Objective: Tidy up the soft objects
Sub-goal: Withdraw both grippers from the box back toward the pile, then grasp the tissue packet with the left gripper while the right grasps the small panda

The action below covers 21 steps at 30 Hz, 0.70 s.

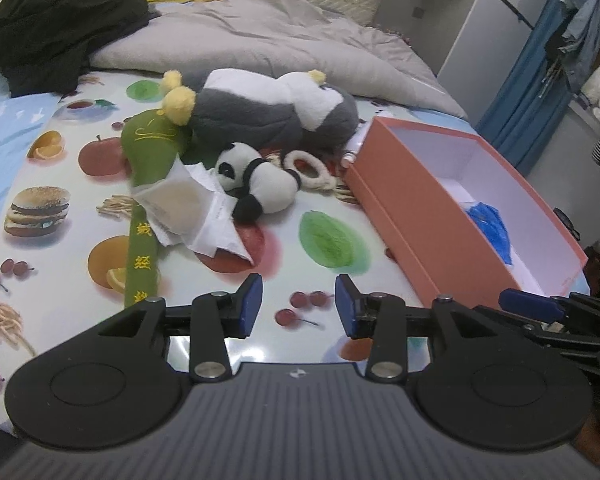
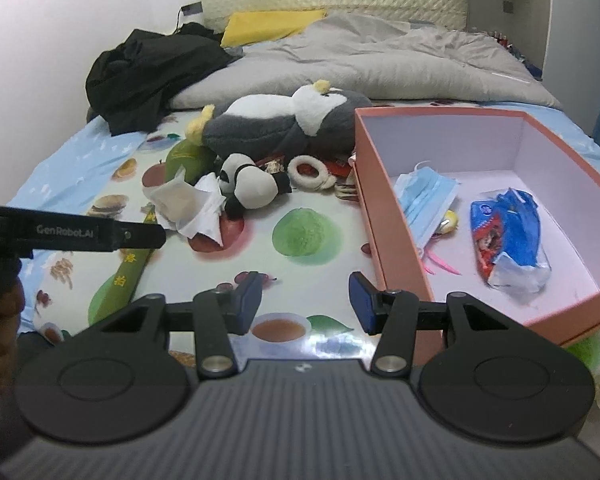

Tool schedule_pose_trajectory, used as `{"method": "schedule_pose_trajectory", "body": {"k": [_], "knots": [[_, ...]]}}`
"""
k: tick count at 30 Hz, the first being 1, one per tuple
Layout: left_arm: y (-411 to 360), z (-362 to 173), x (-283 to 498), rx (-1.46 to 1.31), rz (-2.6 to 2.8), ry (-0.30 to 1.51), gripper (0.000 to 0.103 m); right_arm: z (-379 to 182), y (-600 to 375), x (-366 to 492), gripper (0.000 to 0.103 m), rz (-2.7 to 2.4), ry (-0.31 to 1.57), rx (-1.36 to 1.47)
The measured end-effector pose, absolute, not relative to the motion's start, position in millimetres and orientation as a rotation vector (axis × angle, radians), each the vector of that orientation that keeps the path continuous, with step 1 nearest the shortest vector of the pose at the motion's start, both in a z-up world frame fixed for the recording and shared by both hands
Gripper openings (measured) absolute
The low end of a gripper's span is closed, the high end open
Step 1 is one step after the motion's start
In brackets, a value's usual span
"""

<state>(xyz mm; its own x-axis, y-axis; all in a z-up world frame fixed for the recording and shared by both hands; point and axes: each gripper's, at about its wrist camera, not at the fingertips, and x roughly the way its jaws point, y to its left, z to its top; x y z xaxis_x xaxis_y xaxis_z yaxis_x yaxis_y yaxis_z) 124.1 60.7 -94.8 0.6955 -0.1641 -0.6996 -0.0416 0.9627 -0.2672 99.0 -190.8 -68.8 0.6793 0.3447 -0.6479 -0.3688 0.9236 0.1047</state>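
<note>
A pile of soft things lies on the fruit-print cloth: a grey and white plush penguin [image 1: 276, 110] [image 2: 284, 120], a small panda plush [image 1: 256, 178] [image 2: 248, 182], a long green fabric toy [image 1: 148, 184] [image 2: 132, 268], a white ring [image 1: 308, 168] [image 2: 310, 172] and crumpled paper packets [image 1: 188, 204] [image 2: 188, 204]. An open orange box [image 1: 400, 216] [image 2: 396, 236] stands to the right and holds a blue face mask [image 2: 428, 196] and a blue wrapper [image 2: 508, 236]. My left gripper [image 1: 298, 306] and right gripper [image 2: 306, 304] are open and empty, low over the cloth in front of the pile.
A grey duvet [image 2: 380, 64], a black garment [image 1: 56, 24] [image 2: 148, 68] and a yellow cloth [image 2: 268, 24] lie behind the pile by the headboard. Hanging clothes and a blue curtain [image 1: 540, 60] are at the right. The left gripper's body [image 2: 80, 234] shows at the left edge.
</note>
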Motion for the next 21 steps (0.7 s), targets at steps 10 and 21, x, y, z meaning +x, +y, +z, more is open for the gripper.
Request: {"method": "schedule_pose_trajectory", "body": {"k": [10,21], "knots": [[79.0,-124.4,161.9,-0.297,-0.025,0.846,0.049,-87.6,-171.2,137.7,0.051,0.424,0.756,-0.047],[107.3,-148.6,205.4,-0.33,0.027,0.847,0.049,-112.6,-135.2,192.2,0.051,0.453,0.774,-0.083]]}}
